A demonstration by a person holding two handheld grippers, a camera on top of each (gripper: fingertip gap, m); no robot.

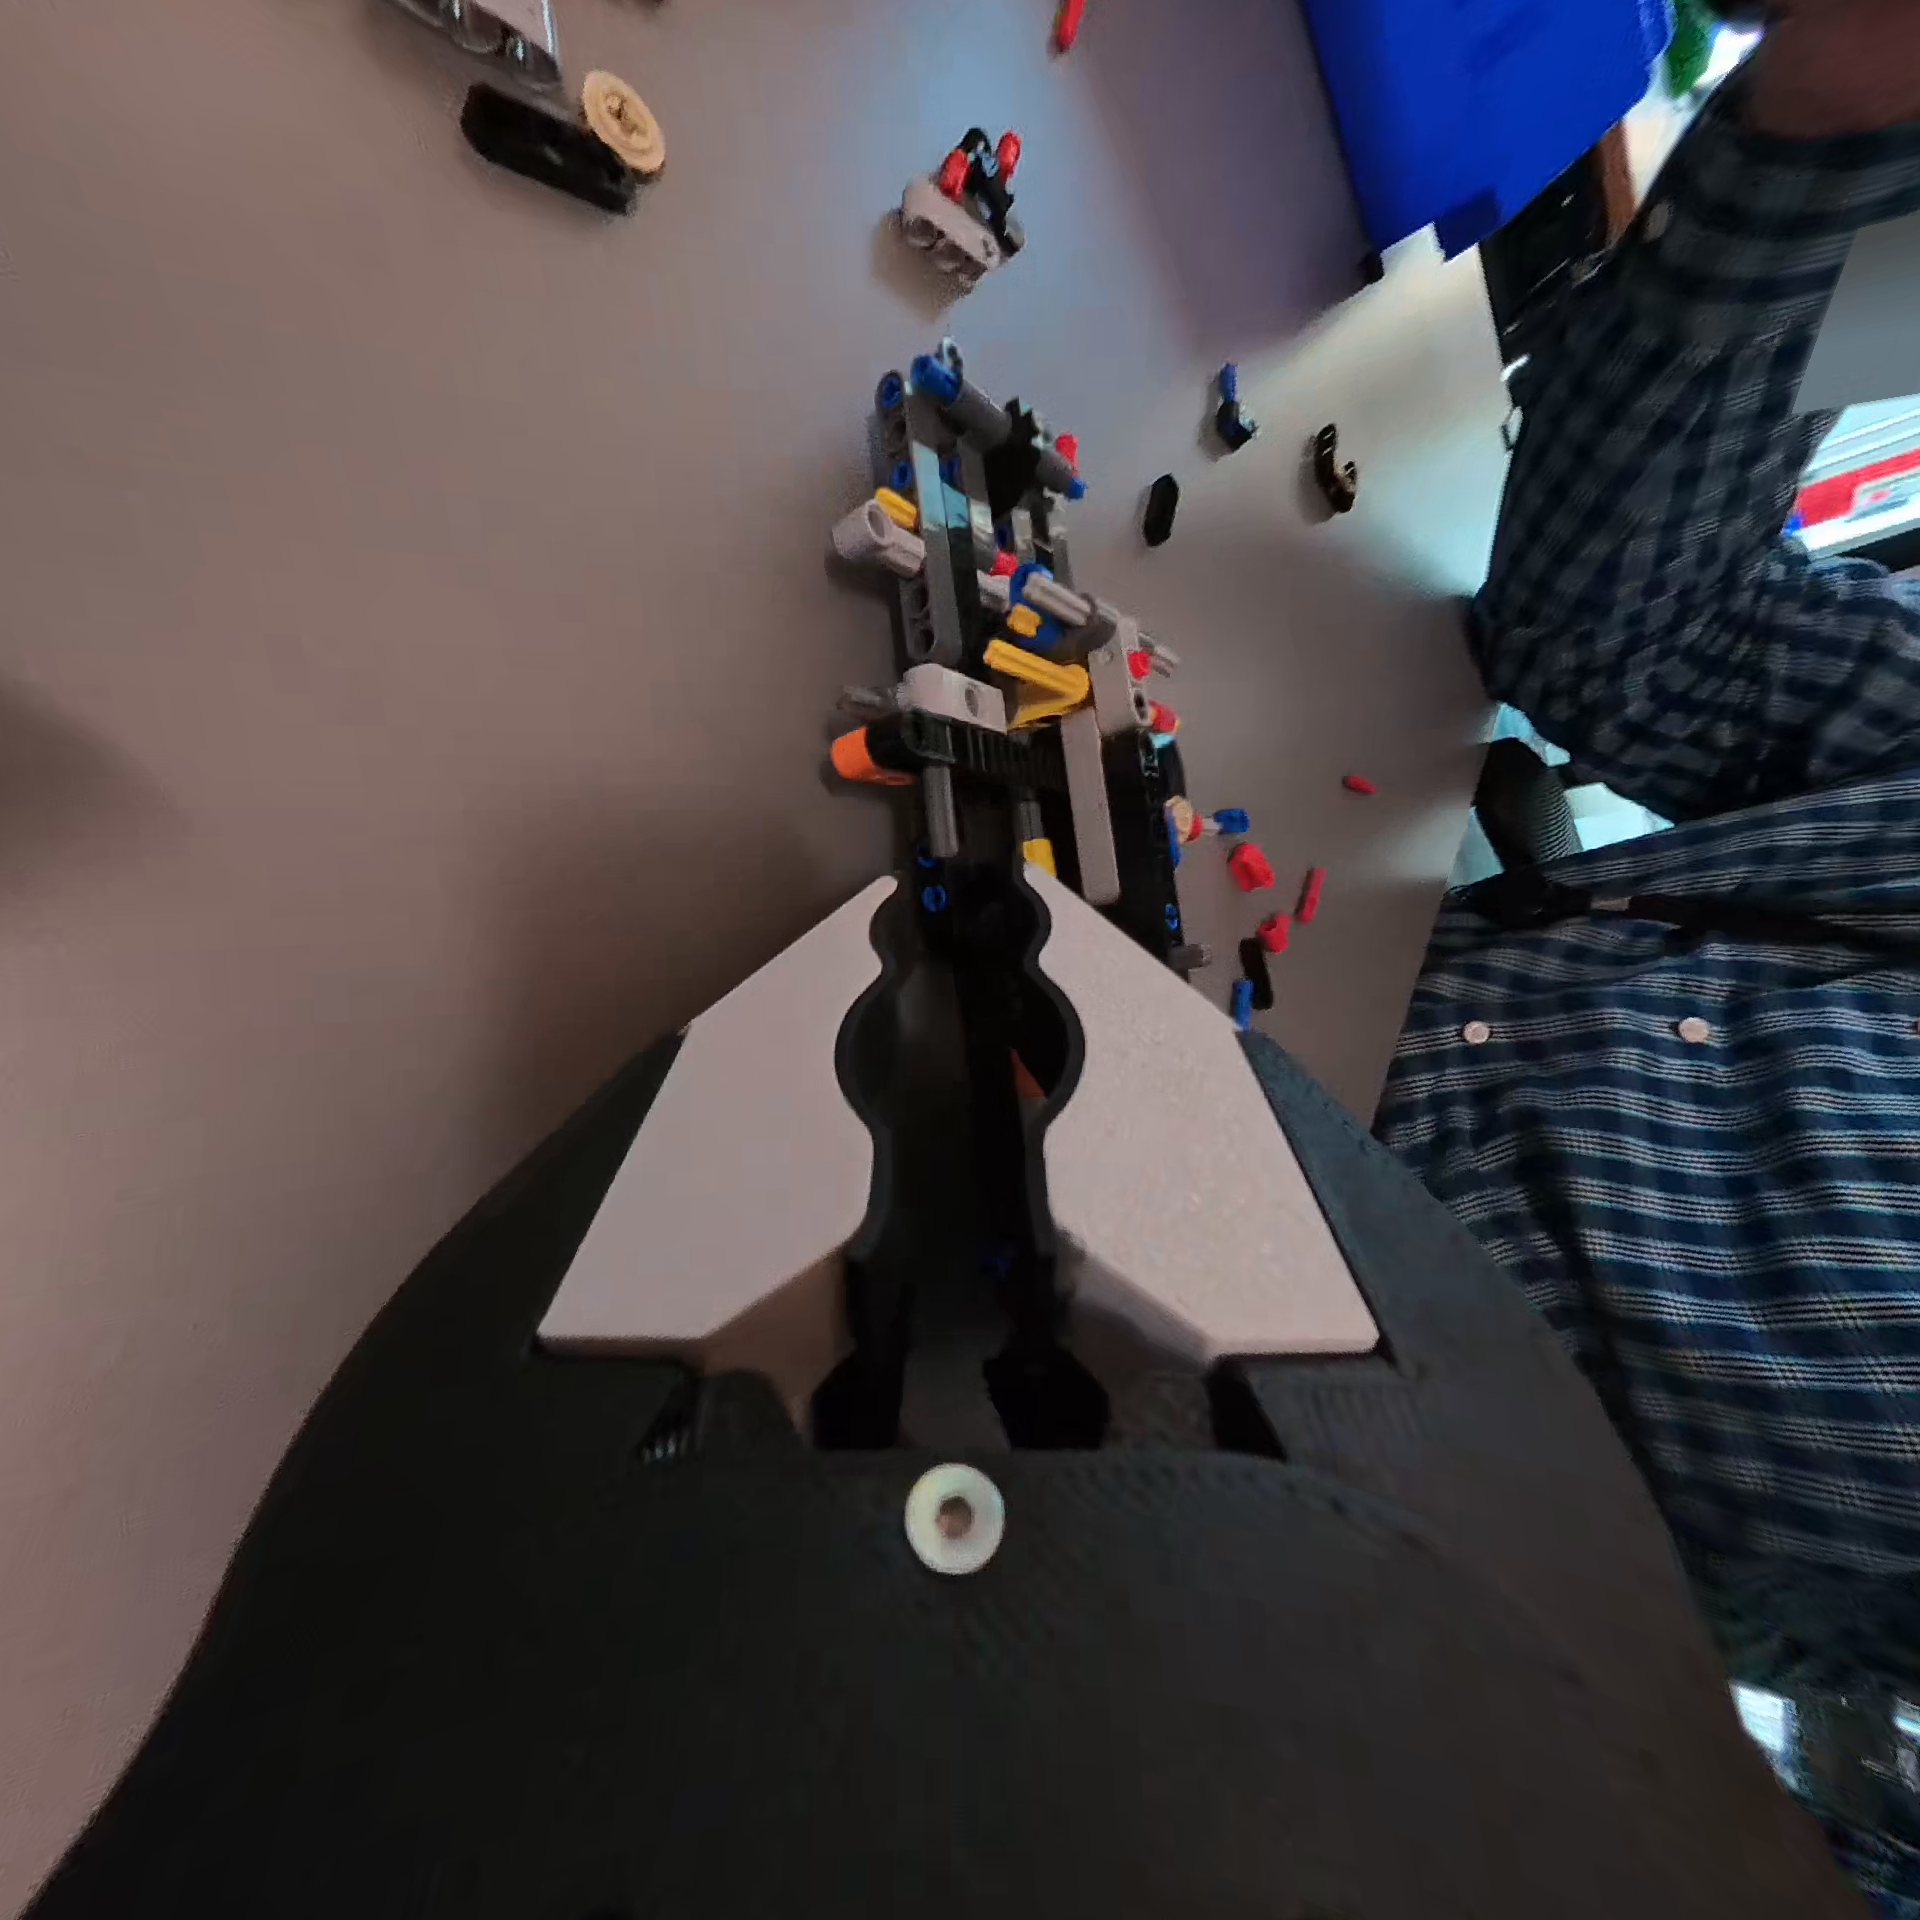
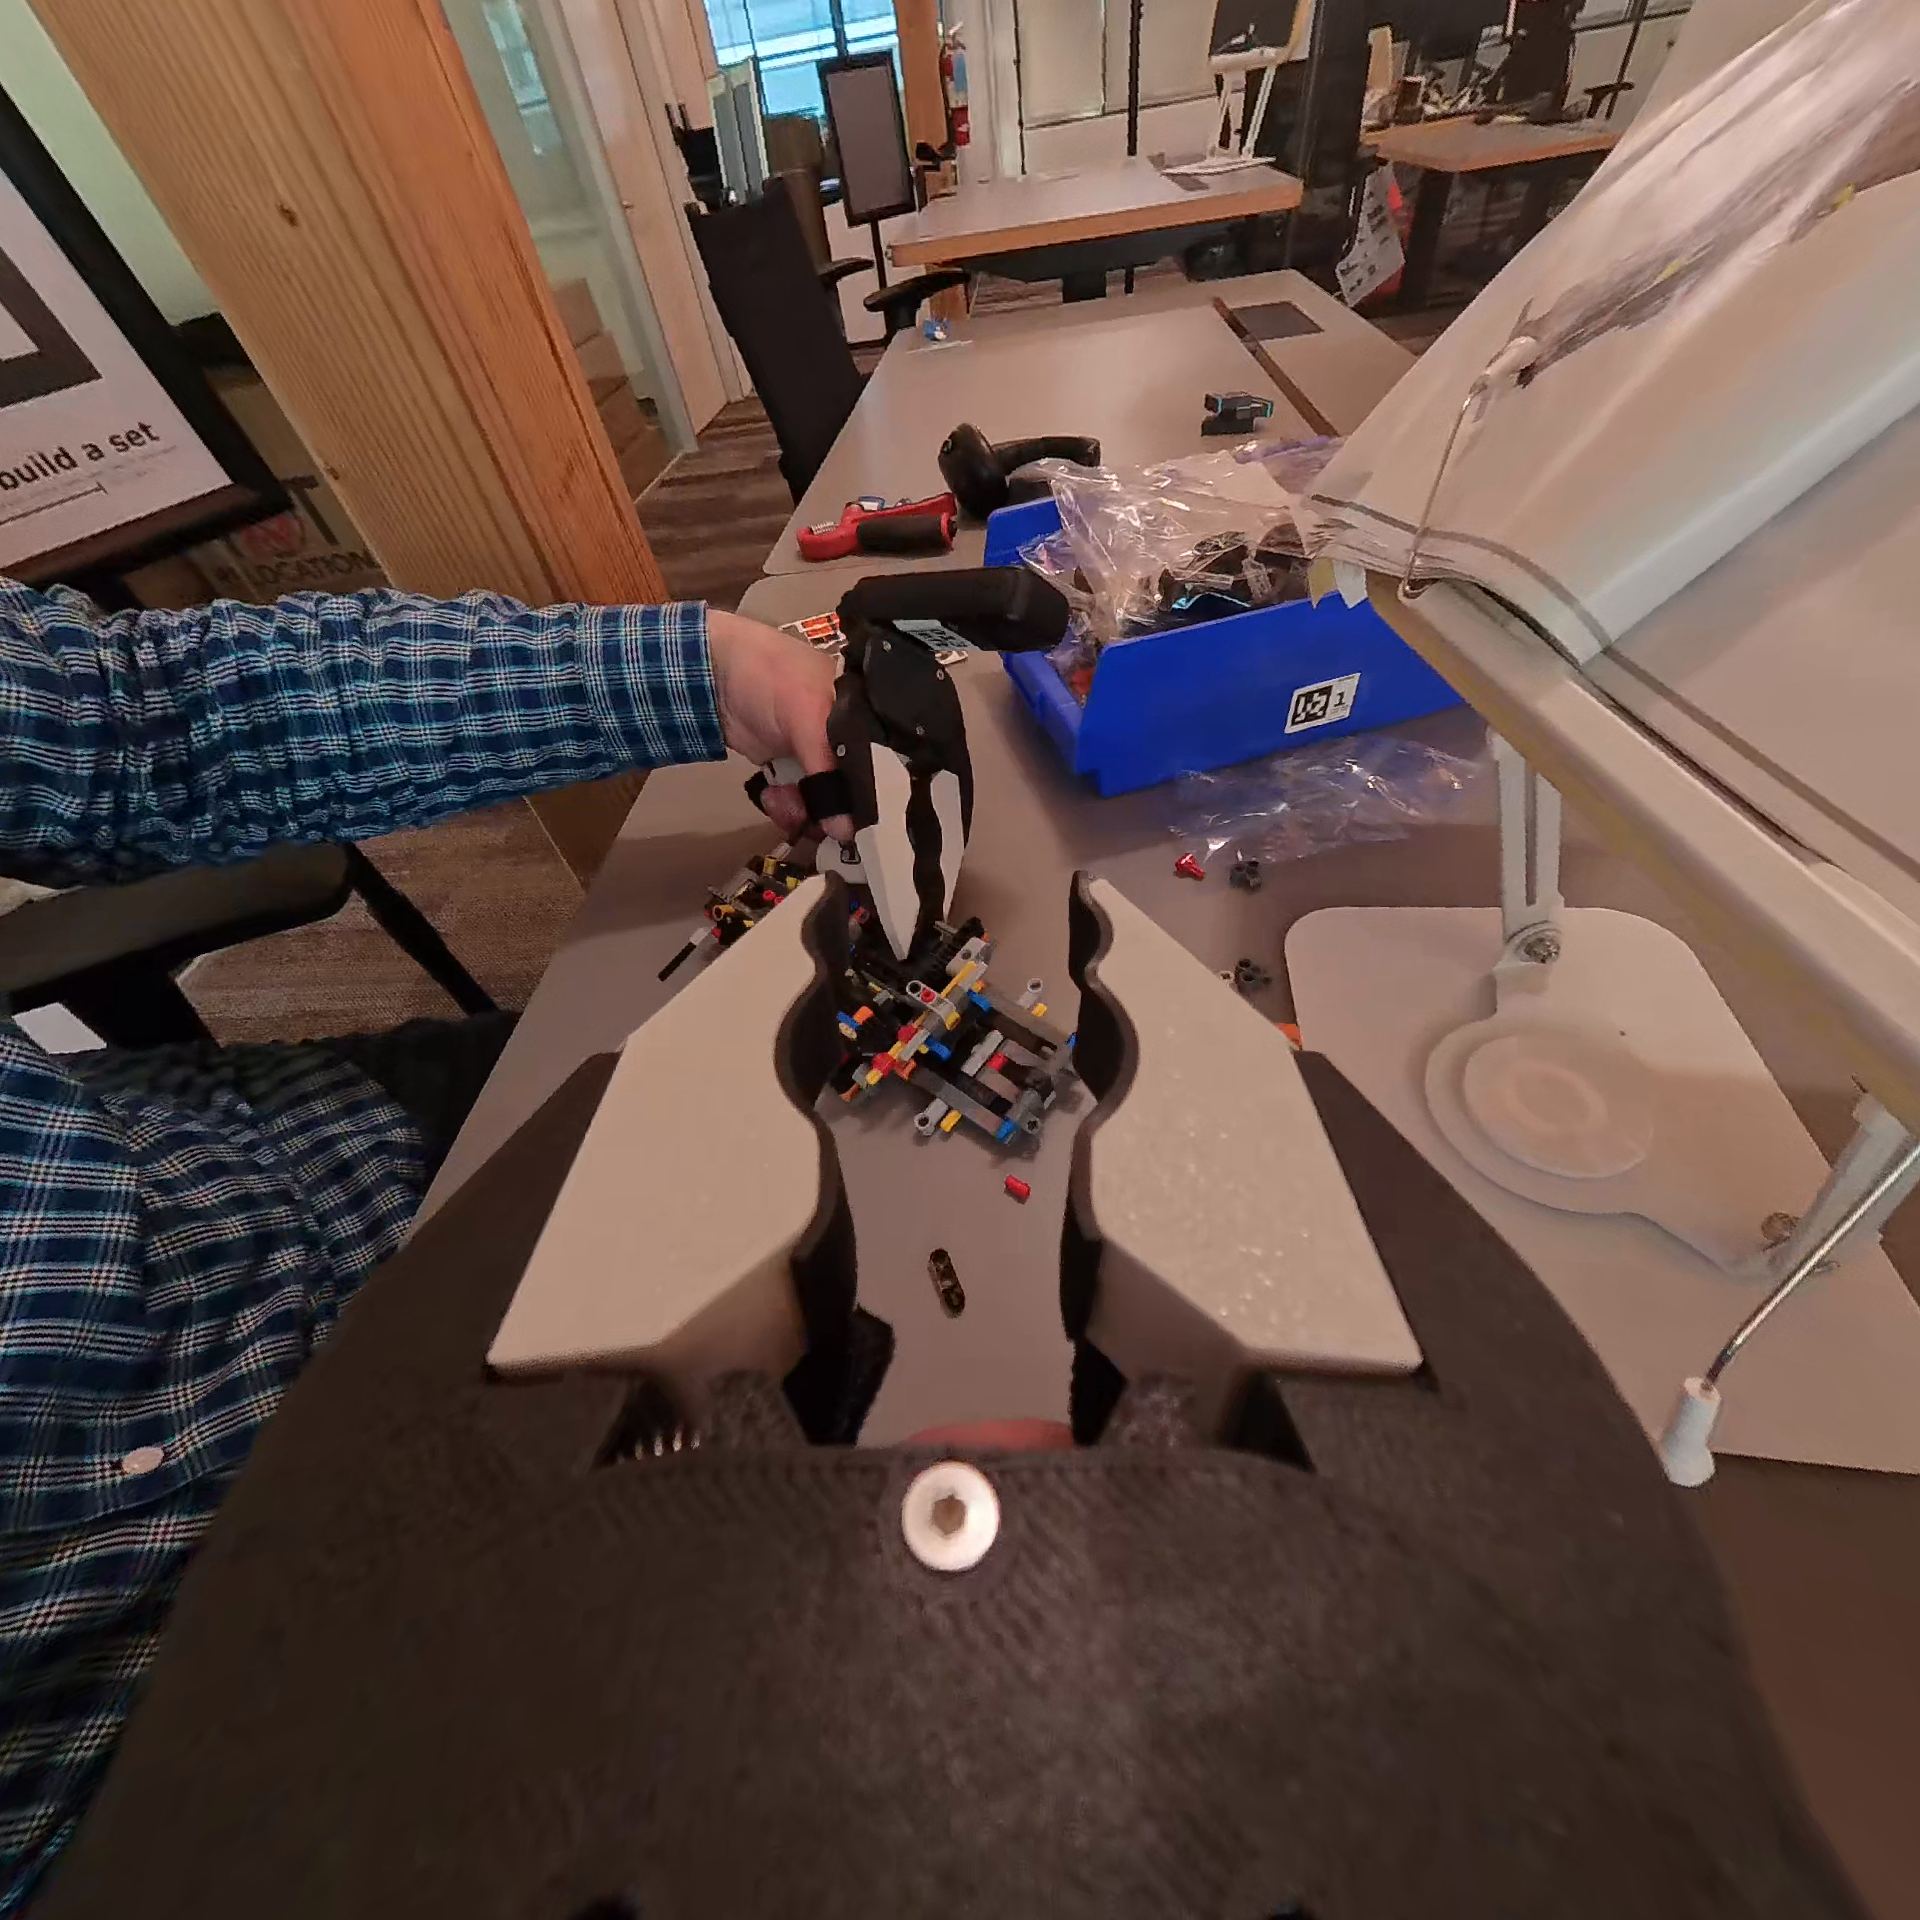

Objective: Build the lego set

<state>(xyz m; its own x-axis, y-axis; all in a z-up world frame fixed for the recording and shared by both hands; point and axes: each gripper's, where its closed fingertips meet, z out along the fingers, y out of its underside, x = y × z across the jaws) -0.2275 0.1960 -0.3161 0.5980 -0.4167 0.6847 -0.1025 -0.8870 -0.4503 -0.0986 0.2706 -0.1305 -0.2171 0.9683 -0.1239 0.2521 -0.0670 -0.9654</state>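
Note:
The partly built lego assembly (image 1: pixel 997 623), a frame of black and grey beams with blue, red and yellow pins, lies on the grey table (image 1: pixel 416 727). My left gripper (image 1: pixel 961 914) is shut on the black near end of the assembly. In the right wrist view the same assembly (image 2: pixel 956 1039) lies between and beyond my right gripper's fingers, with the left gripper (image 2: pixel 920 914) pointing down onto its far end, held by a hand (image 2: pixel 769 707). My right gripper (image 2: pixel 956 894) is open and empty, held above the table short of the assembly.
Loose pieces lie around: a tan gear on a black beam (image 1: pixel 592 135), a grey piece with red pins (image 1: pixel 966 203), red pins (image 1: pixel 1252 868), a small black link (image 2: pixel 945 1278). A blue bin (image 2: pixel 1226 686) with plastic bags stands behind. A booklet on a white stand (image 2: pixel 1662 364) is on the right. Across from one pair of fingers to the other is roughly 25 cm. The right gripper is farther from the small black link (image 2: pixel 945 1278), some 20 cm, than the left, some 15 cm. The left camera catches it too, in the left wrist view (image 1: pixel 1142 522).

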